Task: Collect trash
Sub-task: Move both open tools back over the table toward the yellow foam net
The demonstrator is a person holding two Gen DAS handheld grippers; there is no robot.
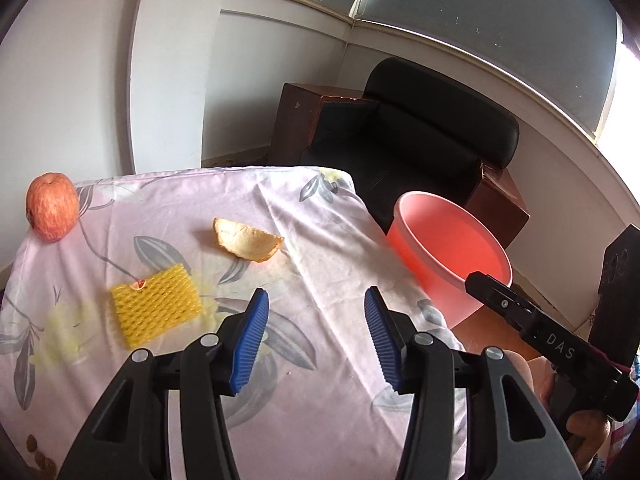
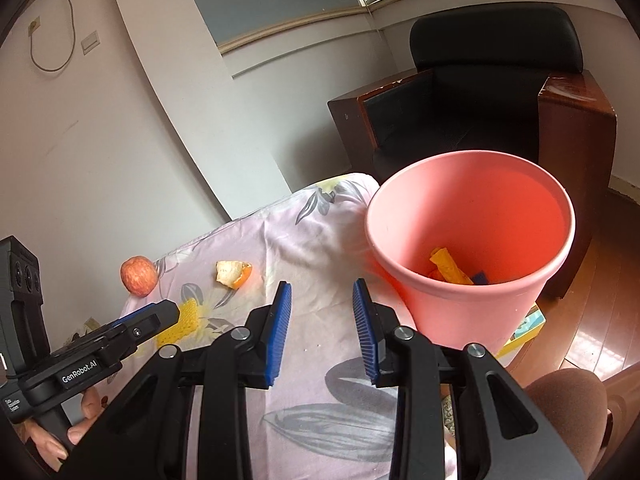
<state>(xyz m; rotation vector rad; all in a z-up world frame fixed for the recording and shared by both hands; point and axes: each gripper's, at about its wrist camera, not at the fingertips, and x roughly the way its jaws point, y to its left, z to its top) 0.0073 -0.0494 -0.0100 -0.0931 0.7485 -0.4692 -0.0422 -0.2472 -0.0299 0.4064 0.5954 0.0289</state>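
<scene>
A yellow foam net (image 1: pixel 156 308) lies on the floral tablecloth, just ahead and left of my left gripper (image 1: pixel 316 292). That gripper is open with nothing between its blue pads. Beyond it lie a piece of orange peel (image 1: pixel 248 240) and a red apple (image 1: pixel 52 208) at the far left corner. A pink bucket (image 1: pixel 436 292) stands off the table's right edge. My right gripper (image 2: pixel 322 284) hovers over the cloth beside the bucket (image 2: pixel 448 312), open and holding nothing. Inside the bucket lie a yellow foam piece (image 2: pixel 448 266) and something blue. The right wrist view also shows the peel (image 2: pixel 234 274), the apple (image 2: pixel 138 276) and the left gripper (image 2: pixel 168 312).
The table's cloth (image 1: pixel 320 360) ends in a right edge next to the bucket. A black armchair (image 1: pixel 420 140) with dark wooden sides stands behind. Small brown bits (image 1: pixel 40 456) lie at the near left. A colourful box (image 2: pixel 528 324) sits under the bucket. A hand (image 2: pixel 80 432) grips the left tool.
</scene>
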